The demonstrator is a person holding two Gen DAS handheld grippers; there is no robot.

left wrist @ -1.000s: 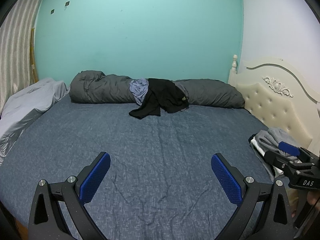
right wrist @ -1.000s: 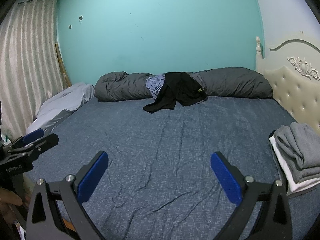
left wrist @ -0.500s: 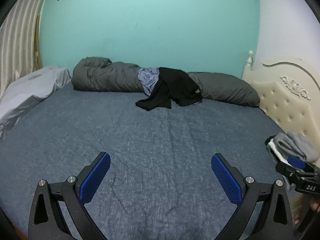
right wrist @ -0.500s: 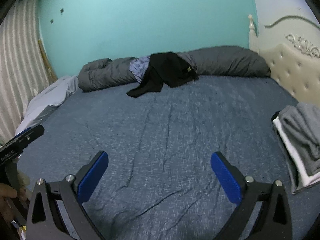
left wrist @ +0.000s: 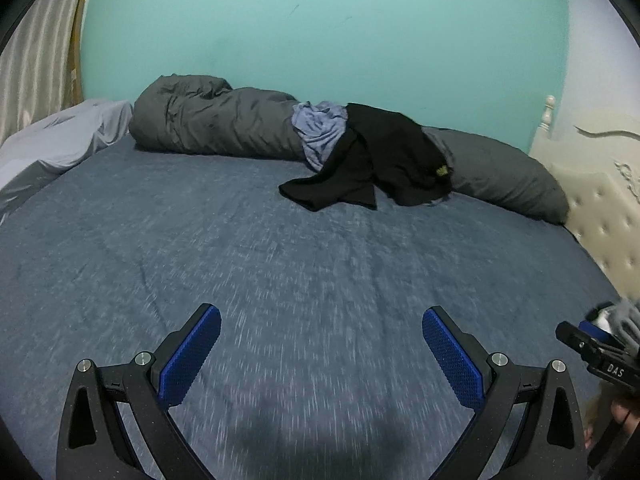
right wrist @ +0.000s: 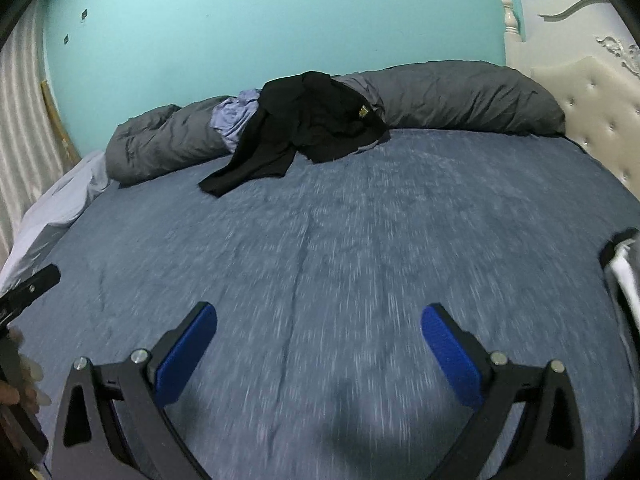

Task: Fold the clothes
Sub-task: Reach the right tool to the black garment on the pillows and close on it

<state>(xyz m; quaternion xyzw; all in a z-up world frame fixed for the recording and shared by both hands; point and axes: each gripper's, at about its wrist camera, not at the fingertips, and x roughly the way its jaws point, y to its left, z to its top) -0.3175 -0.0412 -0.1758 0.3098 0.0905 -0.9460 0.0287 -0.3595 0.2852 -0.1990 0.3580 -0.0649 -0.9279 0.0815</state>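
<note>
A crumpled black garment lies at the far side of the blue bed, draped partly over a rolled grey duvet. A light blue-grey garment is bunched beside it on the duvet. My left gripper is open over the near part of the bed, nothing between its blue pads. My right gripper is open too, empty, well short of the clothes. In the left wrist view, the right gripper's body shows at the right edge.
A stack of folded grey and white clothes sits at the bed's right edge, near the cream tufted headboard. A pale grey sheet is heaped at the left, with curtains behind. A teal wall backs the bed.
Both grippers have moved forward over the bed towards the black garment, which now looks larger. Both views are motion blurred. The folded stack has slid towards the right edge of view.
</note>
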